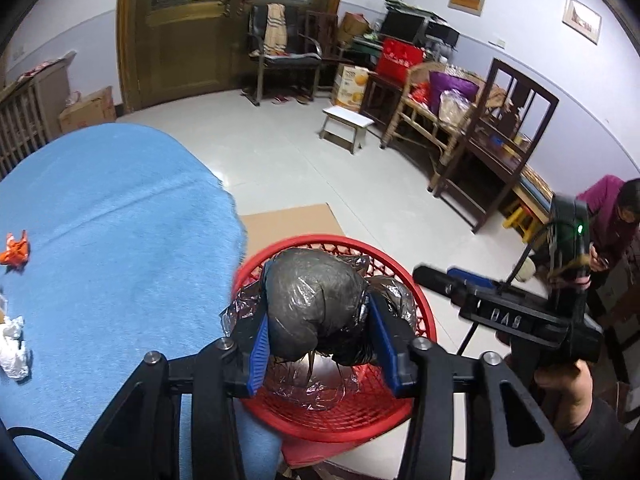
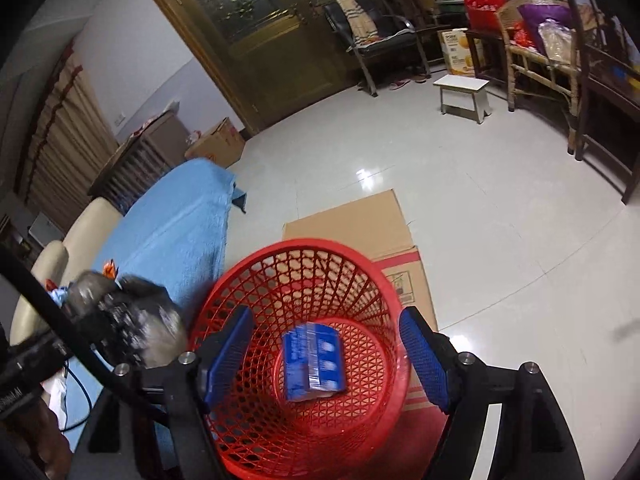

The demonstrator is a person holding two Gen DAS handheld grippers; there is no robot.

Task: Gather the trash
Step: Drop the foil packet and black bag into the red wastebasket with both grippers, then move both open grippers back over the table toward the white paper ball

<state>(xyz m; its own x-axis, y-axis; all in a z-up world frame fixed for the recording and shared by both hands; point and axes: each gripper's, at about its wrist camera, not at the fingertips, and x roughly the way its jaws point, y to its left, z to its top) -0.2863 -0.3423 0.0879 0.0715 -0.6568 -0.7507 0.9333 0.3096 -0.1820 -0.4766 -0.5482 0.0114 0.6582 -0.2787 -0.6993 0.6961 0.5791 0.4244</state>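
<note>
text: "DAS", seemingly, upside down | on: right gripper (image 1: 430, 276) black body | other print: unreadable

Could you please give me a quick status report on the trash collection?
Left gripper holds black bag over red basket. Right gripper open, empty. Blue packet already in basket. Nothing blocking.

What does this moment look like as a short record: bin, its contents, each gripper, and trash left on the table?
bin: red mesh basket on the floor beside the blue-covered table
bin contents: blue packet on the bottom
left gripper: holds a black plastic bag, bunched up, over the basket
right gripper: open, empty, above the basket
left on table: orange wrapper, white crumpled paper
under bin: flattened cardboard
</note>
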